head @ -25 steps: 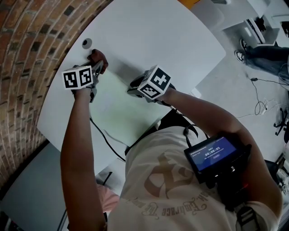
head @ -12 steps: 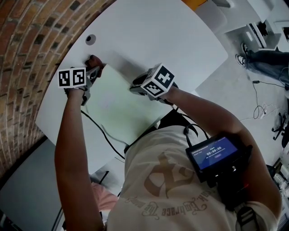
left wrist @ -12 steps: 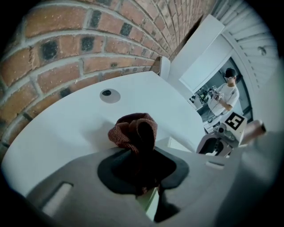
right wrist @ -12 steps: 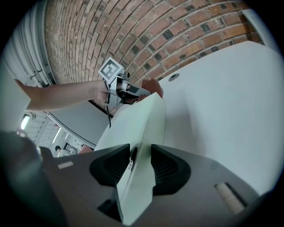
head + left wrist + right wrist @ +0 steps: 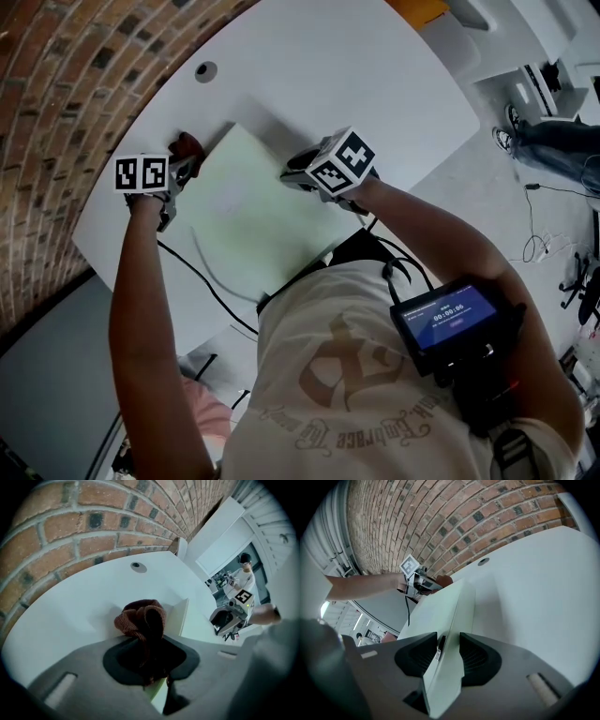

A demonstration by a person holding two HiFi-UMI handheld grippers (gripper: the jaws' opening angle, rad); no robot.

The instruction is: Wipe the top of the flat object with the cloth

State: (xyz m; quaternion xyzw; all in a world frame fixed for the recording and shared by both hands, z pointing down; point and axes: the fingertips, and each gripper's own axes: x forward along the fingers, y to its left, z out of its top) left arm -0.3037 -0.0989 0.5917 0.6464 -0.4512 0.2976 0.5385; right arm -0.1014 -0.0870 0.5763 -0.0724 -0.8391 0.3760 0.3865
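Nearest the head camera, a small screen unit (image 5: 445, 319) hangs at the person's chest. From there both forearms reach out over a white round table (image 5: 309, 75). The right gripper (image 5: 298, 176) sits at about 2 o'clock on a pale green flat board (image 5: 253, 216). Its own view shows the jaws partly closed and clamped on the board's edge, one dark pad on each face, with the sheet running away from between them. The left gripper (image 5: 181, 165) is at about 10 o'clock on the board, with a black cable (image 5: 211, 289) trailing from it toward 6 o'clock. Its jaws are clenched on a bunched rust-brown cloth (image 5: 186, 146). The free wad bulges out past the tips and rests just beside the board's left edge, apparently over the bare table and not on the board's top. The board lies skewed like a diamond on the table, and its far edge casts a shadow. Beyond it, at about 11 o'clock, there is a round grommet hole (image 5: 205, 70) in the tabletop. A brick wall (image 5: 56, 94) curves behind the table's far left rim.
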